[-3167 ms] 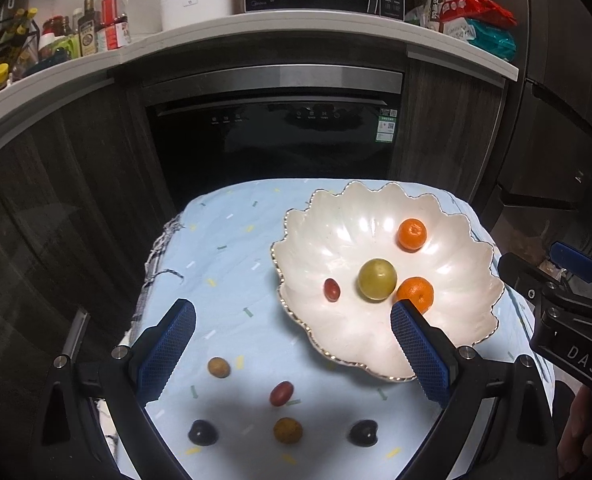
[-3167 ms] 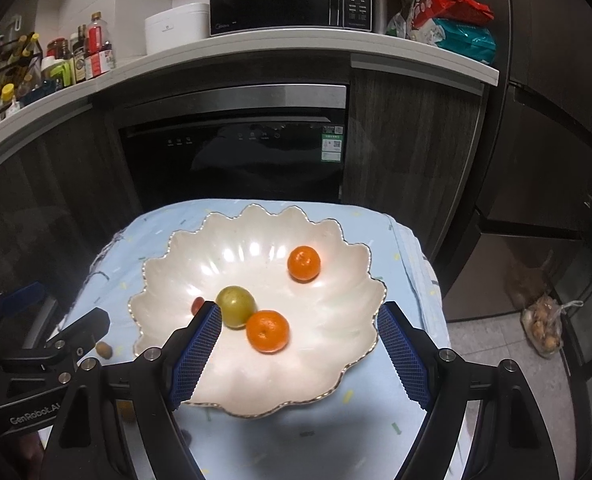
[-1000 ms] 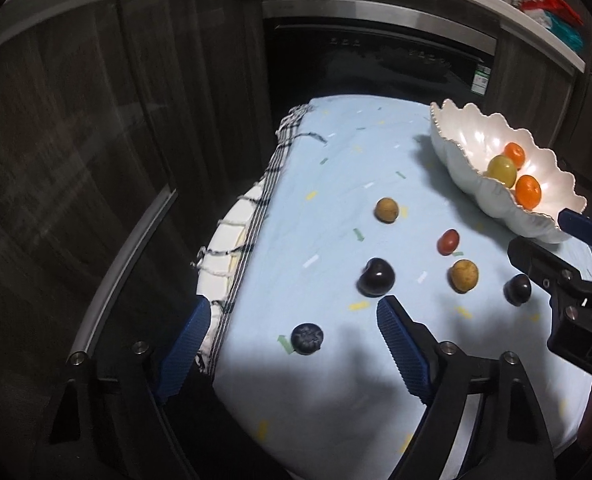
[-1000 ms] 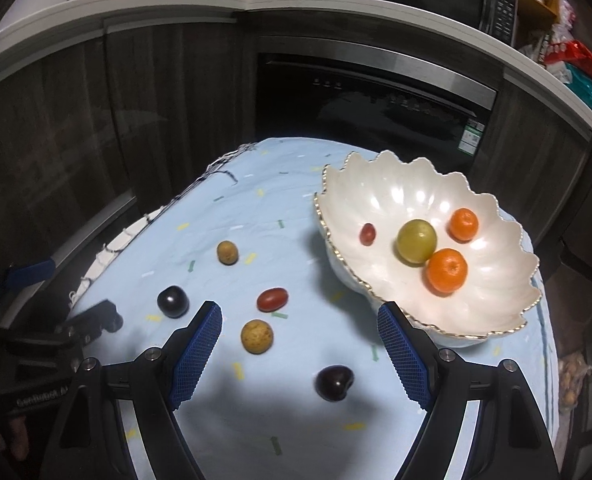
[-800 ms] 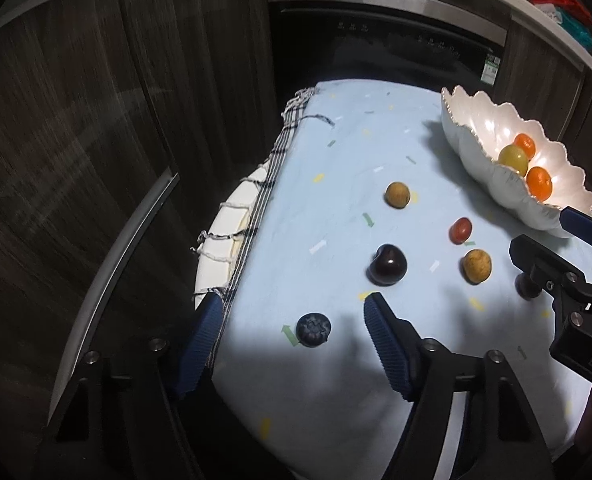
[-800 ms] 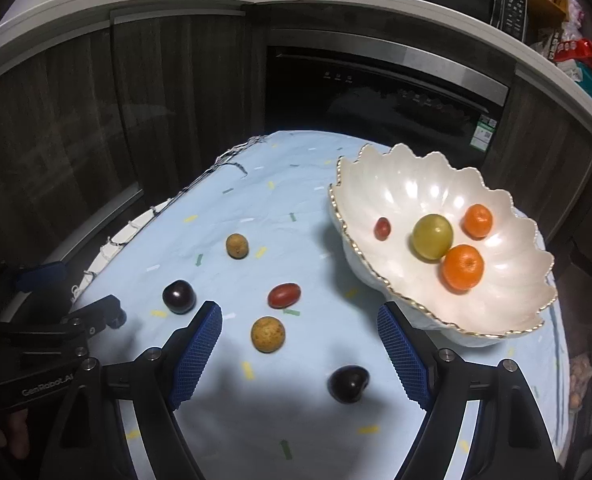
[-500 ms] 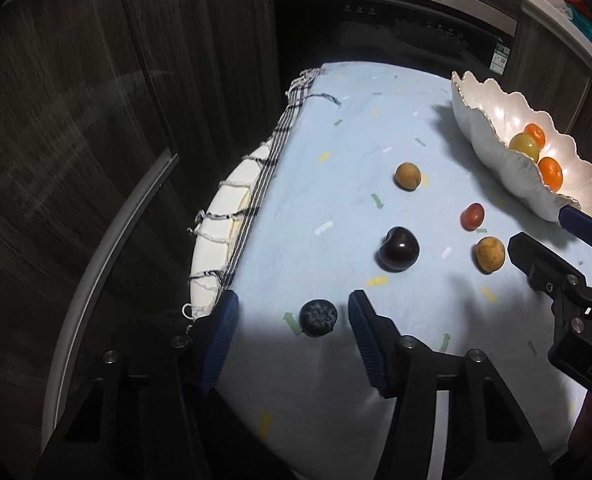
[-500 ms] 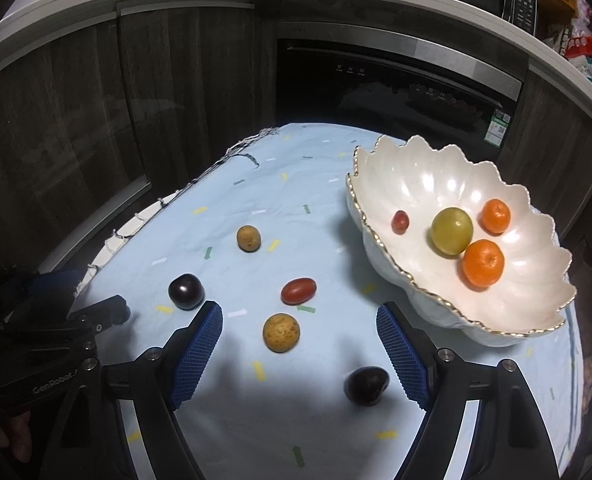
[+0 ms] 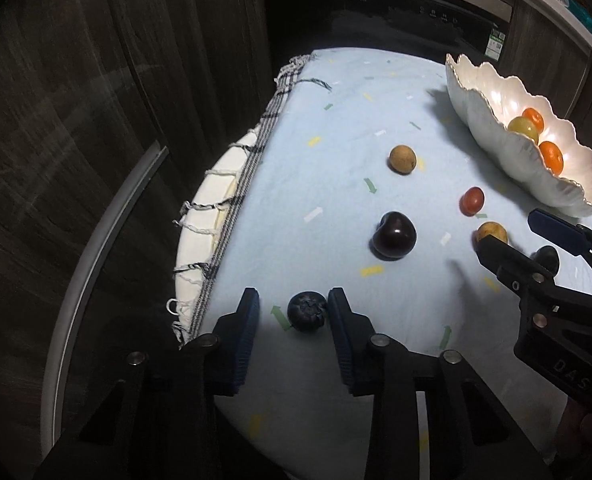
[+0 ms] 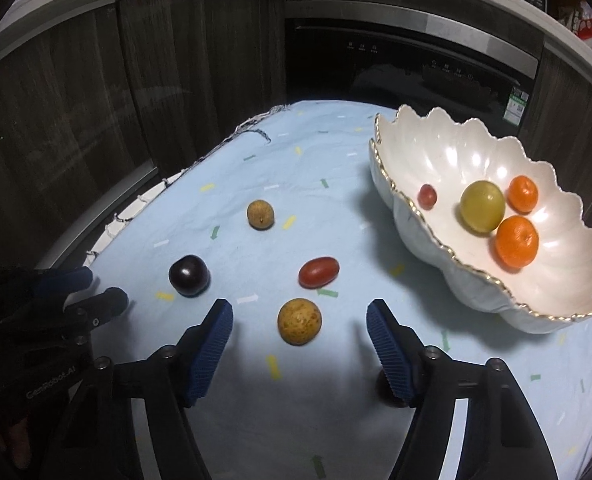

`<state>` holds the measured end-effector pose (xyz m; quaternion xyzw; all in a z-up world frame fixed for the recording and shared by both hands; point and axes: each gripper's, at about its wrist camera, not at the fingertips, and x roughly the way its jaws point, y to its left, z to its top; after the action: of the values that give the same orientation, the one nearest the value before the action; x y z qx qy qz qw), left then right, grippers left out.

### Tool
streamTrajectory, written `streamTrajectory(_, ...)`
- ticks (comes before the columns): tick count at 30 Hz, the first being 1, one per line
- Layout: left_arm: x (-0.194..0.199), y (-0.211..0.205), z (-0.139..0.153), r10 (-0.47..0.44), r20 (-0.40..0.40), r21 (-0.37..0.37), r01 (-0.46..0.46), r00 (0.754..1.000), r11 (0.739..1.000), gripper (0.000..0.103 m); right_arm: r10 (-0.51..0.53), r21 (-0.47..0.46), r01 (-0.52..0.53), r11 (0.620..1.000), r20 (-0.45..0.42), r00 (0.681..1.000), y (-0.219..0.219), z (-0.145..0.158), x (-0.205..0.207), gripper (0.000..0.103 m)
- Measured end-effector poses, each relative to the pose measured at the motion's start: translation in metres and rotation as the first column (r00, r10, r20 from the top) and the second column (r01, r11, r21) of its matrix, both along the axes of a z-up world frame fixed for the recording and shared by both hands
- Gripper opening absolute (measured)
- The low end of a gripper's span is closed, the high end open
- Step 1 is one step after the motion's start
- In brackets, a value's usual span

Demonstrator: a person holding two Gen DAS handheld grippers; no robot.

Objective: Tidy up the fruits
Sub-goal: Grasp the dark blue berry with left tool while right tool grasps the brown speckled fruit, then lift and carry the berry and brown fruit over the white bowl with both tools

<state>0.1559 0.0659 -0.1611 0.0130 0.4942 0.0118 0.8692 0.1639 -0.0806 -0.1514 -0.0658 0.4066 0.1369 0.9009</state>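
In the left wrist view my left gripper (image 9: 292,305) straddles a blueberry (image 9: 307,312) near the table's left front edge; the right pad touches it and a gap remains on the left side. A dark plum (image 9: 393,236), a brown longan (image 9: 402,159), a red cherry tomato (image 9: 472,201) and a yellow-brown fruit (image 9: 491,233) lie on the cloth. In the right wrist view my right gripper (image 10: 299,323) is open around the yellow-brown fruit (image 10: 299,321), with the tomato (image 10: 319,272) and plum (image 10: 188,275) beyond. The white scalloped bowl (image 10: 455,264) holds two oranges, a green fruit and a small red fruit.
A light blue cloth (image 10: 315,152) covers the round table, whose white rim (image 9: 200,208) shows at the left. Dark cabinets and an oven (image 10: 407,60) stand behind. Another dark fruit (image 10: 387,390) sits half hidden behind my right finger.
My left gripper has lowered onto the blueberry and its jaws have narrowed around it. My right gripper has come down and forward over the yellow-brown fruit, narrowing somewhat.
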Motion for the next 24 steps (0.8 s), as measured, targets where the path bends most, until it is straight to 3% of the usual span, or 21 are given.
streamTrajectory(4,0.000,-0.003,-0.001,-0.017,-0.004,-0.008,0.017,1.000,1.000,0.028,-0.001,0.004,0.001,1.000,-0.011,1.000,0.000,-0.005,0.002,0.068)
streamTrajectory(8,0.000,-0.004,-0.001,-0.025,-0.005,-0.026,0.025,1.000,0.999,0.021,0.004,0.013,-0.004,1.000,-0.044,0.999,0.000,-0.012,0.006,0.051)
streamTrajectory(11,0.000,-0.001,0.000,-0.012,-0.005,-0.049,0.012,1.000,0.999,0.021,0.013,0.021,-0.011,1.000,-0.067,0.998,0.000,-0.016,0.008,0.036)
streamTrajectory(14,0.001,0.001,0.000,-0.004,-0.008,-0.068,0.004,1.000,0.998,0.020,0.008,0.006,-0.007,1.000,-0.072,0.997,-0.002,-0.018,0.008,0.028)
streamTrajectory(24,-0.002,0.000,0.006,-0.004,0.018,-0.054,0.005,1.000,0.999,0.020,0.004,0.018,-0.003,1.000,-0.053,0.999,-0.006,-0.011,0.006,0.028)
